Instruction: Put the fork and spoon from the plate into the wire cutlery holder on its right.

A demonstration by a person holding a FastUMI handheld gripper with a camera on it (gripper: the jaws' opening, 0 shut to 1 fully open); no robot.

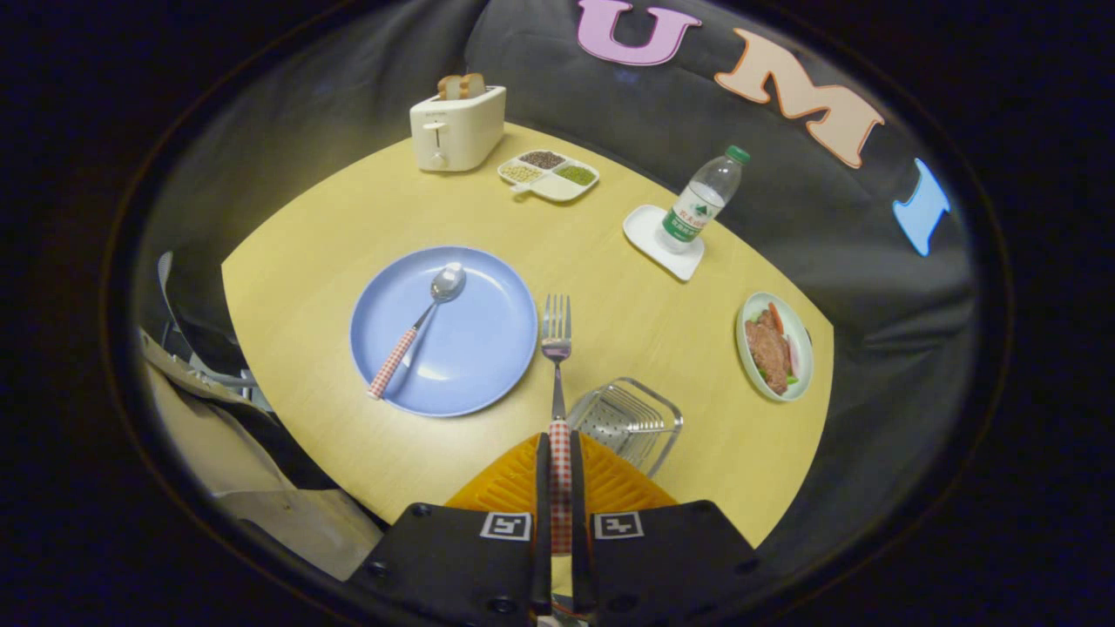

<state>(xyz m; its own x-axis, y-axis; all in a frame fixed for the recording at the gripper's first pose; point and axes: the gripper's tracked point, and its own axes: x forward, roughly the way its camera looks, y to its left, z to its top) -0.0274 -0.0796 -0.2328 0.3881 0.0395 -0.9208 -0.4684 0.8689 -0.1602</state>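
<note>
Jaws pinched on the steel fork with the red-checked handle [557, 392], lifted above the yellow wooden tabletop [610, 287].

Both fingers of the gripper [559, 470] pressed the fork's handle, tines pointing away, just right of the round blue plate [443, 330]. On that plate lay the steel spoon with a matching checked handle [418, 326]. Right of the plate, beside the fork's handle, stood the wire cutlery holder [625, 420]; beyond the plate sat a white toaster [457, 128].
</note>
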